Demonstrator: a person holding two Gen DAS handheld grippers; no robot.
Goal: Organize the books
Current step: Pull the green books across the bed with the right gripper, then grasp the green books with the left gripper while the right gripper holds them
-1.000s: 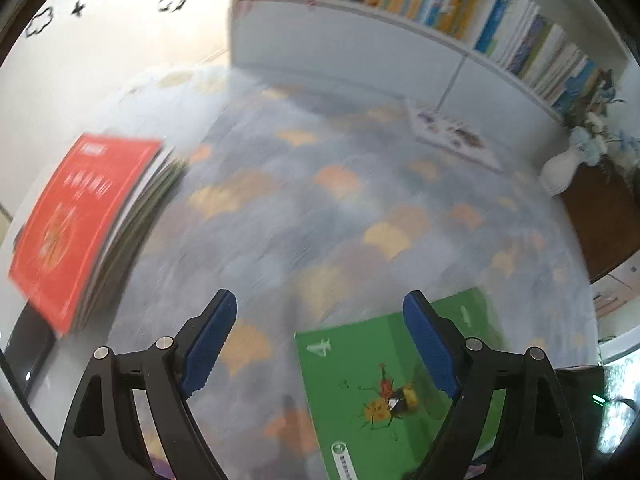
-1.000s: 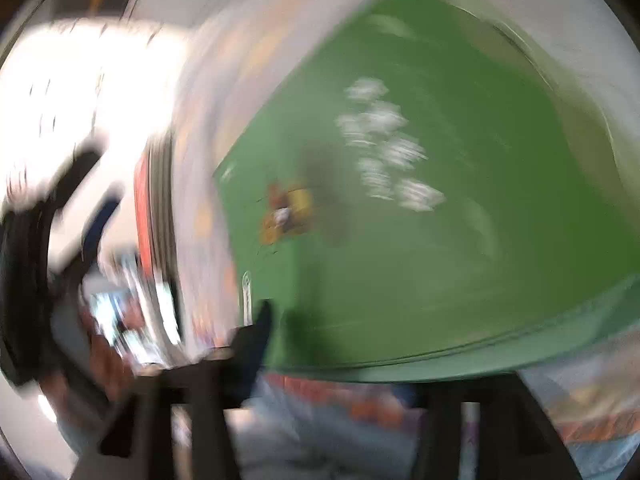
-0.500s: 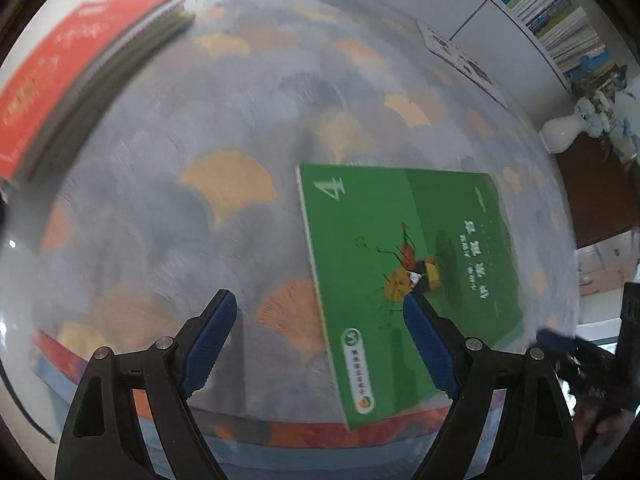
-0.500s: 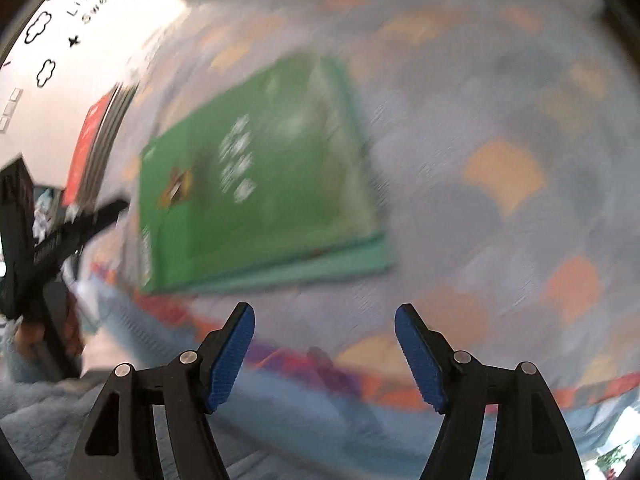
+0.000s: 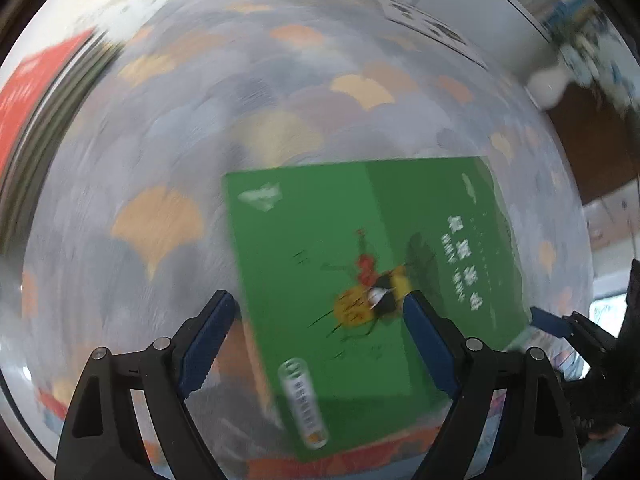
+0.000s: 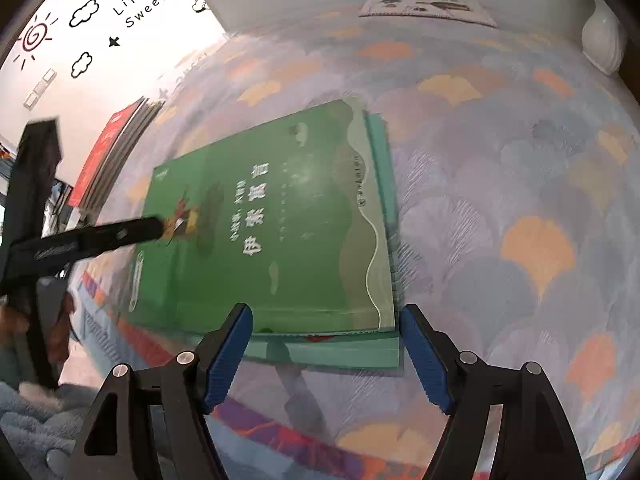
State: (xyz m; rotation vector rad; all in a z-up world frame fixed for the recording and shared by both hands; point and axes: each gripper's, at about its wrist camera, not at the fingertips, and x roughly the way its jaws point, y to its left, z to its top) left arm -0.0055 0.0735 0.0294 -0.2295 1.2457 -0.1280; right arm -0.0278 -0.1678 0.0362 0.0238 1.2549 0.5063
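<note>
1. Left wrist view: the left gripper [image 5: 316, 316] points steeply down over the green book [image 5: 360, 264], which lies flat on the patterned cloth [image 5: 160, 140] near the table's front edge; its jaws stand wide and grip nothing, one pad over the cover and the other off the spine side, likely set to straddle that edge for a pick; whether a pad touches the cover I cannot tell, as the picture is blurred; the right gripper [image 5: 556, 324] shows at the book's far corner; a red-topped stack [image 5: 36, 80] sits well apart at the left, probably the pile being built.

2. Right wrist view: the right gripper [image 6: 324, 344] hovers just before the near edge of the green book [image 6: 264, 220], its jaws opening with nothing held; a teal book [image 6: 340, 350] lies under the green one, its edge showing along the front and right; the left gripper [image 6: 160, 228] reaches over the cover from the left; a white vase [image 6: 600, 40] and a pale book [image 6: 424, 10] lie far back.
</note>
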